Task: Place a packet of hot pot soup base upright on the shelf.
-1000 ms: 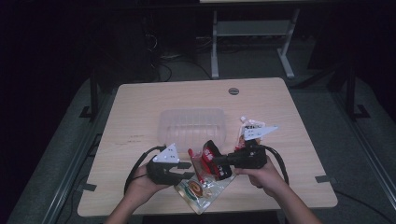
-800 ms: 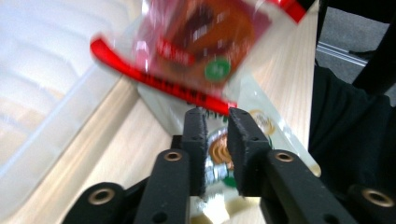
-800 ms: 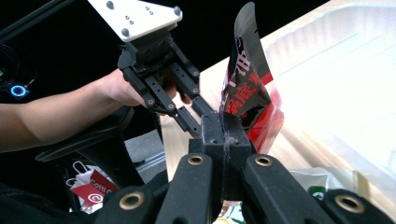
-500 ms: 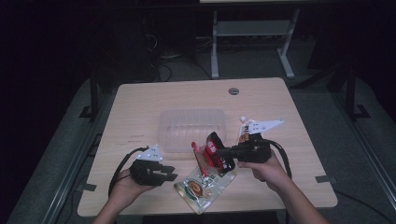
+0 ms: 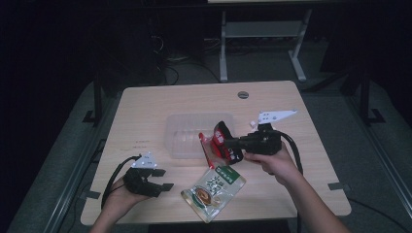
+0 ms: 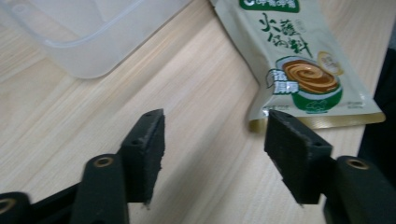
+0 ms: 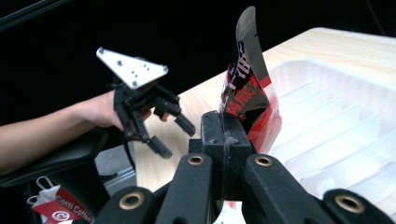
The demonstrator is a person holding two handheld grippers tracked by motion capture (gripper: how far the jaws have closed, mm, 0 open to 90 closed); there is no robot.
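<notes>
Right gripper (image 5: 228,143): jaws clamped on red-black packet (image 5: 222,141), lifted over clear tray (image 5: 187,136) at desk (image 5: 145,104) centre. Left gripper (image 5: 163,179): jaws just opened, empty, near front-left corner beside green sauce pouch (image 5: 214,190).

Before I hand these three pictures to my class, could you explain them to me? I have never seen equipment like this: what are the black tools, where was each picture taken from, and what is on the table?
A person sits at a wooden table with a hand-held two-jaw gripper in each hand. One picture comes from a fixed camera above, looking down. The other two come from cameras riding on the grippers, each looking along its own black jaws.

The left gripper is open with nothing between its jaws, which have just been opening. Ahead of it on the table lies a green sauce packet.

The right gripper is shut on a red and black packet, holding it up beside a clear plastic tray that stands mid-table.
</notes>
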